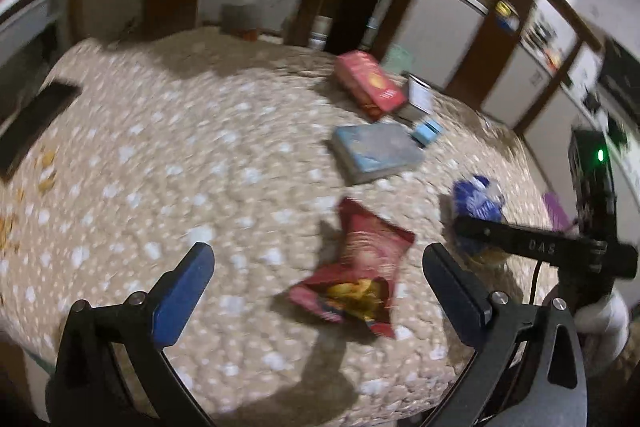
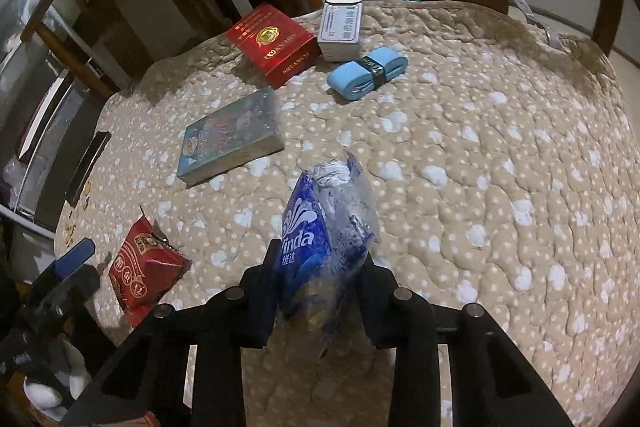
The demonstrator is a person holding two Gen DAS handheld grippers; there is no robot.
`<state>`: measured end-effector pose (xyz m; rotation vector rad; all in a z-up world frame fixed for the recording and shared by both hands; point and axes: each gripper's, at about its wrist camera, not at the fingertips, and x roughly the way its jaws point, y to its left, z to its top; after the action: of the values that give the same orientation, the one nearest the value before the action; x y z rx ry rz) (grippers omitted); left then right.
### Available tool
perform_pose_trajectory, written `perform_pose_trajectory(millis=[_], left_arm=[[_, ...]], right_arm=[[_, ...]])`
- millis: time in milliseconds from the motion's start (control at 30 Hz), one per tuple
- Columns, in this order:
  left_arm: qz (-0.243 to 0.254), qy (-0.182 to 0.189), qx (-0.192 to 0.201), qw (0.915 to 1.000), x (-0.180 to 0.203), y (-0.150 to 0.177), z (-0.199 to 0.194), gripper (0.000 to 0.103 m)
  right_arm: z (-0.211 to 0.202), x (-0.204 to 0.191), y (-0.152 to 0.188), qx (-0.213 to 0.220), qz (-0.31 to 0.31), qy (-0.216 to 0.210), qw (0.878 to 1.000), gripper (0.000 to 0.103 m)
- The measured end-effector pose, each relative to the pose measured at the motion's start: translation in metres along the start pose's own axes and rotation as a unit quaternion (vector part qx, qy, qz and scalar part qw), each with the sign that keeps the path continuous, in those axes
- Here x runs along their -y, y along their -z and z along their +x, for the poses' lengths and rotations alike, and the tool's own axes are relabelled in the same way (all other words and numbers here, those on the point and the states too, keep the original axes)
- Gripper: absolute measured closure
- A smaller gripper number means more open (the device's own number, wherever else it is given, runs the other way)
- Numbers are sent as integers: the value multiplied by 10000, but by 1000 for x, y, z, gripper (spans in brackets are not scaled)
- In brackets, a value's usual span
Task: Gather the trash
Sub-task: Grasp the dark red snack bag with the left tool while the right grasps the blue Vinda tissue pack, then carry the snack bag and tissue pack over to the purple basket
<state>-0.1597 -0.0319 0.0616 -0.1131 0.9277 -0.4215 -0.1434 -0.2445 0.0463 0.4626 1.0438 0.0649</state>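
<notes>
Quilted spotted tablecloth (image 2: 500, 147); red box (image 2: 272, 45), book (image 2: 230, 137), blue roll (image 2: 366, 71), torn snack bag (image 1: 360, 267)

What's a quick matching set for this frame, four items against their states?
Items:
1. blue Vinda wrapper
2. red chip bag
3. book
4. left gripper

States:
a. lying flat and closed on the quilt
b. open, nothing held
c. clamped in the right gripper
d. torn open, chips showing, on the quilt

Pairs: 1-c, 2-d, 3-a, 4-b
</notes>
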Motion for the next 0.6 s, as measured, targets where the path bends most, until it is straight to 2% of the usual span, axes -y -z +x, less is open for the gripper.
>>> perform_pose_trajectory(millis=[167,200,233,267,300,333,600], left_arm=[[497,-172,-237,9983,28,-2,21,2],[535,-197,-311,9979,32,-2,25,10],[558,-210,-384,9975,34,-1,29,25],[584,-245,-508,9967,36,0,34,34],[599,-338,-631,9956,36,3,38,54],[617,-471,-665,9948,36,4,40,63],[156,-320,-478,9982,24,1,20,65]], right_arm=[[-15,2,7,110,-112,69,9999,66],[-16,-1,8,140,-125,85,9998,66],[-20,0,9,175,-133,98,9997,66],[-23,0,10,211,-149,108,9996,66],[-27,2,11,257,-168,118,9995,66],[-29,2,12,283,-171,127,9994,66],[-44,16,24,474,-211,233,9984,66]])
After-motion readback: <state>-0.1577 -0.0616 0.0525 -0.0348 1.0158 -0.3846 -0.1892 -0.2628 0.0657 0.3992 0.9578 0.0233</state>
